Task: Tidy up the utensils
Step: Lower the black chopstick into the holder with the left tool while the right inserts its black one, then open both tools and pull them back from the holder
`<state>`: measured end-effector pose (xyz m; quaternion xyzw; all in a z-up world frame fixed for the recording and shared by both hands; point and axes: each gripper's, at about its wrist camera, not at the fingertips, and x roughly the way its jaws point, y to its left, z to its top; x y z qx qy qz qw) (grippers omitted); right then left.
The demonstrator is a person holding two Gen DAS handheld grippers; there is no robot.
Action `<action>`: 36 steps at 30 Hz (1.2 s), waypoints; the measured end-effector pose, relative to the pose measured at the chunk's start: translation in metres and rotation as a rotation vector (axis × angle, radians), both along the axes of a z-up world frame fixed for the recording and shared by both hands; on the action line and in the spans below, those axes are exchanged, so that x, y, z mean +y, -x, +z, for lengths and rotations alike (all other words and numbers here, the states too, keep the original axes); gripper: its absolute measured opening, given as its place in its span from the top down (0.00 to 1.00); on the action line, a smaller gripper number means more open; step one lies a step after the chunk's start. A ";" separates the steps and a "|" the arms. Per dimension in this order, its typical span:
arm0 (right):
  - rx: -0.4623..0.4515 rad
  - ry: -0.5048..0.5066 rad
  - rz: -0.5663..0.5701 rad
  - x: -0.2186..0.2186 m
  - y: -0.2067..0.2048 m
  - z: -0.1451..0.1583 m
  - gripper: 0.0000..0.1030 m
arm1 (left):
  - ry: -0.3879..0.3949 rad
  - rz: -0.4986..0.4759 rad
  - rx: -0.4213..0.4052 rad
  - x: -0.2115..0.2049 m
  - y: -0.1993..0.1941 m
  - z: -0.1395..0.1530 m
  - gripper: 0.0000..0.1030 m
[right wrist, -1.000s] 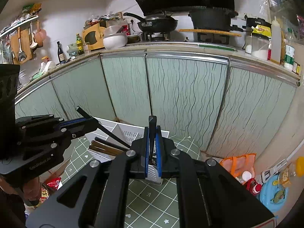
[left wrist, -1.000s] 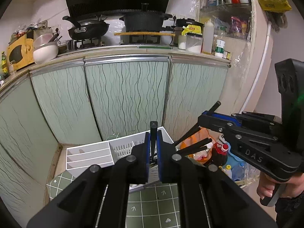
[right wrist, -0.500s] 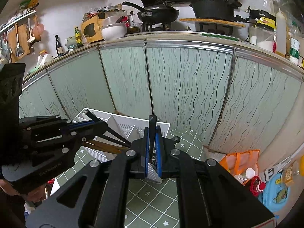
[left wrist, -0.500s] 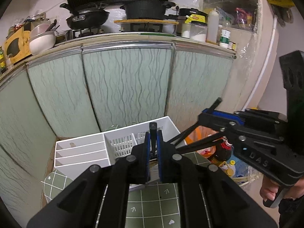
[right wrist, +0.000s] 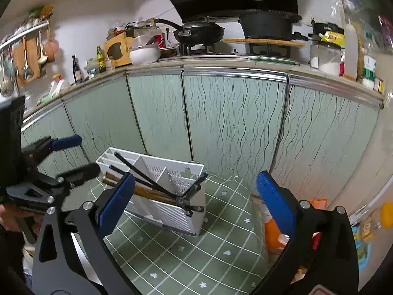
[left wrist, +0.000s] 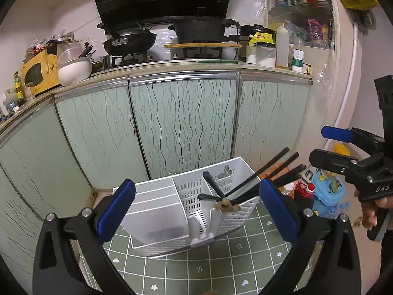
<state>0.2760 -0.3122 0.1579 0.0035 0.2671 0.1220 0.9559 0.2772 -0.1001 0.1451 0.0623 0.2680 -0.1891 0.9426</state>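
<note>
A white slotted utensil holder (left wrist: 186,223) (right wrist: 172,211) stands on a green tiled mat (left wrist: 221,265). Several black chopsticks (left wrist: 265,174) (right wrist: 137,169) and brown chopsticks (right wrist: 147,193) lie slanted across its compartments, their ends jutting past the rim. My left gripper (left wrist: 197,185) hovers just in front of the holder, jaws opening wide, nothing pressed between the blue pads (left wrist: 118,204). My right gripper (right wrist: 196,178) also faces the holder from its other side, jaws opening, with nothing between them. Each gripper shows in the other's view: right gripper (left wrist: 324,145), left gripper (right wrist: 81,154).
Green glass cabinet doors (left wrist: 181,123) rise right behind the holder, under a counter with a pan (left wrist: 127,40) and a pot (left wrist: 199,29). Bottles and a blue container (left wrist: 324,191) crowd the floor to the right, next to an orange bag (right wrist: 272,231). A person's hand (left wrist: 371,213) grips the right handle.
Both grippers went from shut to wide open. Both views dipped slightly and drew closer to the holder, which now fills more of the frame.
</note>
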 end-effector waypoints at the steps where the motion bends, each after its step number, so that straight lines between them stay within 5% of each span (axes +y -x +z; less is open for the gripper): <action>1: 0.001 0.005 0.003 0.000 0.001 0.000 0.08 | -0.002 0.001 -0.002 0.000 0.003 0.000 0.04; 13: -0.002 0.057 -0.009 0.006 0.038 -0.009 0.08 | -0.012 0.043 -0.024 0.012 0.039 -0.002 0.04; 36: 0.026 0.153 -0.092 0.031 0.154 -0.104 0.08 | -0.058 0.267 -0.028 0.049 0.153 -0.057 0.04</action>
